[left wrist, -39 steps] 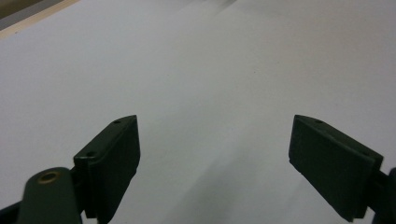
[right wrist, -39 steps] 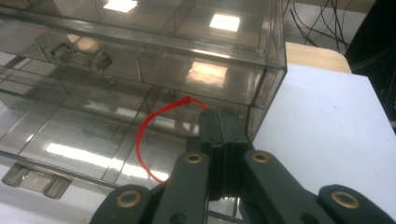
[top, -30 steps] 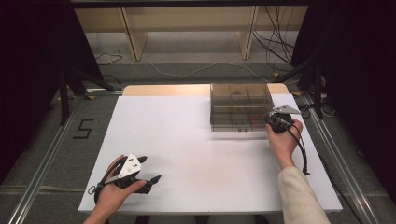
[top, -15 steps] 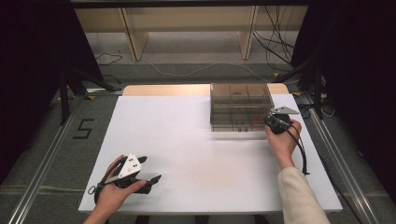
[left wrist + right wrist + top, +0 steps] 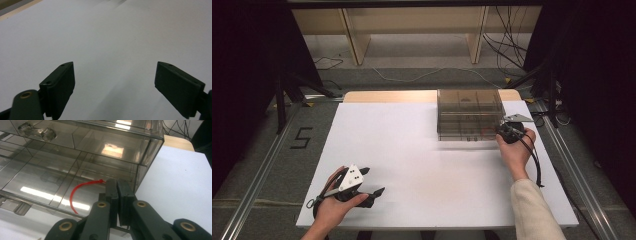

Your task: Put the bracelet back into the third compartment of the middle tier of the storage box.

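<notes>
So the bench (image 5: 422,165) is covered in a plain white sheet, with a strip of bare wood peeking out along the far edge. It sits on a grey floor with metal rails running down both sides, and there's a "5" (image 5: 302,138) marked on the floor off to the left. Behind it are pale wooden shelf legs, a bunch of loose cables (image 5: 507,45) on the floor, and black curtains on either side.

From the high view, a smoky see-through drawer box (image 5: 469,114) sits at the far right of the bench. The right gripper (image 5: 501,131) is up against its front right corner. The left gripper (image 5: 371,182) is way over at the near left corner, resting on the sheet, well apart from the box.

The gripper views fill in stuff you can't make out from above. The right gripper view shows that gripper's jaws pressed together, pinching the end of a thin red loop (image 5: 79,192), some kind of cord or zip tie, which curves down in front of the box's bottom drawer (image 5: 57,187). You can also see the divided compartments through the plastic and a clear knob (image 5: 37,131) on an upper drawer. From above, that loop is just a faint red smudge.

The left gripper view shows its jaws spread wide with only white sheet between them.
</notes>
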